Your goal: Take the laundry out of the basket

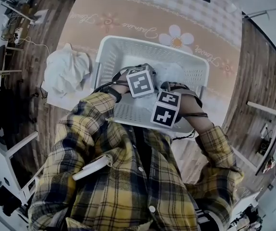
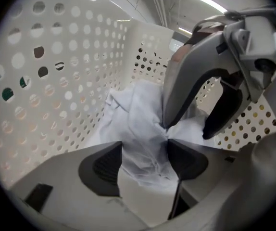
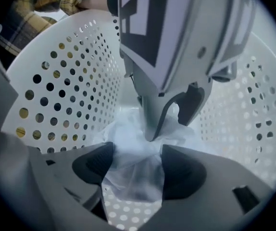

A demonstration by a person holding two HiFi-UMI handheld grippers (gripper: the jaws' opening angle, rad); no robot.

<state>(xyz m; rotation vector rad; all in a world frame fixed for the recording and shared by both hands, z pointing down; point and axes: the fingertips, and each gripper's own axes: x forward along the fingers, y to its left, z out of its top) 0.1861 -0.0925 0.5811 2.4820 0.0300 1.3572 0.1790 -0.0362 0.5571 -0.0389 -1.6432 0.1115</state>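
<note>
Left gripper [image 2: 145,147]: jaws wide apart, a fold of white laundry [image 2: 138,112] standing between the pads, not pinched. Right gripper [image 3: 137,150]: jaws likewise wide, tips straddling the same crumpled cloth, no grip. Both point down into the white perforated basket [image 1: 110,57], one gripper just beside the other, tips close together over the cloth. The laundry lies on the basket floor, bunched toward the far right corner; the perforated floor shows near the front wall. The basket stands on a pink patterned rug [image 1: 143,13]. Outside the basket, near its left wall at the rug's left edge, lies a heap of white cloth [image 1: 66,71], partly on the wooden floor [image 1: 39,42]
</note>
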